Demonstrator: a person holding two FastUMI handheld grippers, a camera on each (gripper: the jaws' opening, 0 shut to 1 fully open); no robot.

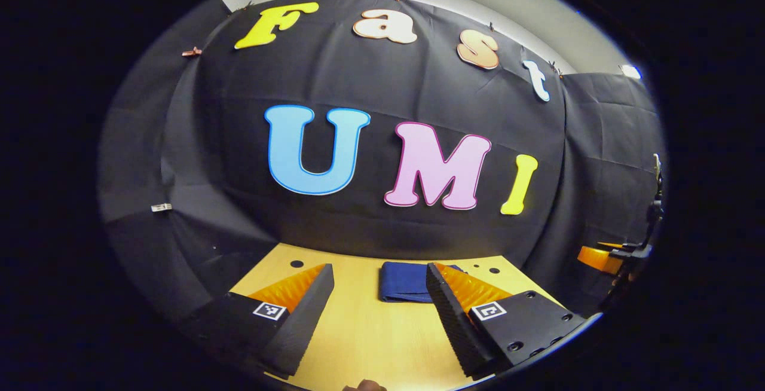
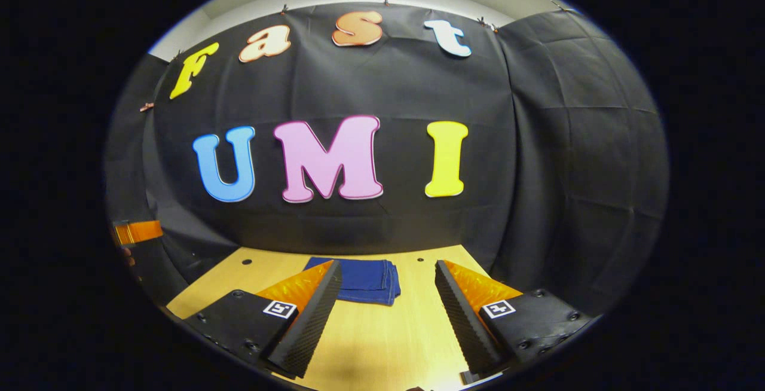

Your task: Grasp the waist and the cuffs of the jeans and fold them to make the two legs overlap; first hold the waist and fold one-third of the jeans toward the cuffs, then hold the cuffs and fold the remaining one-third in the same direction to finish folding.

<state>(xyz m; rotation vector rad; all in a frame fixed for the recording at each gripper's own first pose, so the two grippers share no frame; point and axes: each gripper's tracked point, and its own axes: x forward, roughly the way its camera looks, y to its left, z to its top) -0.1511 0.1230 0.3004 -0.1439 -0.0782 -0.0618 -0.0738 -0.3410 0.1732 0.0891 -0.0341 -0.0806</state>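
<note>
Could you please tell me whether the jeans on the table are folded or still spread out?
Folded: the jeans lie as a compact blue bundle on the wooden table, layered edges showing on one side; both grippers are open and apart from them.

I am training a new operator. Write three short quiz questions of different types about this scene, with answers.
1. True or false: the jeans lie folded on the table.
2. The left gripper has its jaws: A) open B) shut on the jeans.
3. What does the right gripper hold?

Key: 1 true; 2 A; 3 nothing, its jaws are open above the table.
</note>
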